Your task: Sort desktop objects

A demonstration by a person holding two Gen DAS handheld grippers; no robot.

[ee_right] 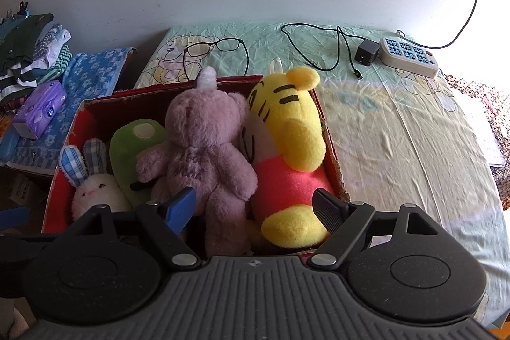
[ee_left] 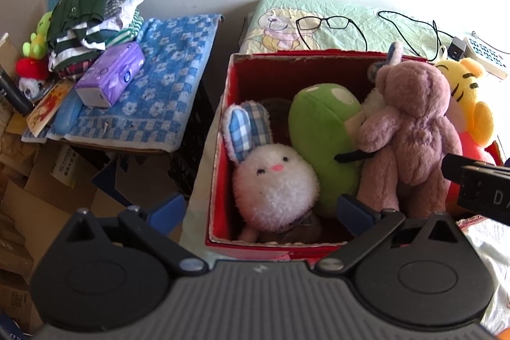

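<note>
A red cardboard box [ee_left: 220, 148] [ee_right: 63, 145] holds several plush toys: a white bunny [ee_left: 274, 184] [ee_right: 95, 190], a green plush [ee_left: 322, 136] [ee_right: 134, 148], a mauve bear [ee_left: 411, 129] [ee_right: 204, 148] and a yellow tiger in pink [ee_left: 465, 97] [ee_right: 293, 148]. My left gripper [ee_left: 261, 209] stands open above the box's near left part, over the bunny, holding nothing. My right gripper [ee_right: 255, 209] is open too, its fingers on either side of the bear's legs and the tiger's foot without gripping them. Black glasses [ee_left: 322, 21] [ee_right: 213, 48] lie behind the box.
On the pale green sheet [ee_right: 398, 133] lie a black cable [ee_right: 318, 47], a charger [ee_right: 366, 53] and a power strip [ee_right: 409, 59]. To the left, a blue towel [ee_left: 165, 78] carries a purple tissue pack [ee_left: 110, 74] and folded clothes [ee_left: 92, 21]. Cardboard boxes [ee_left: 47, 196] sit below.
</note>
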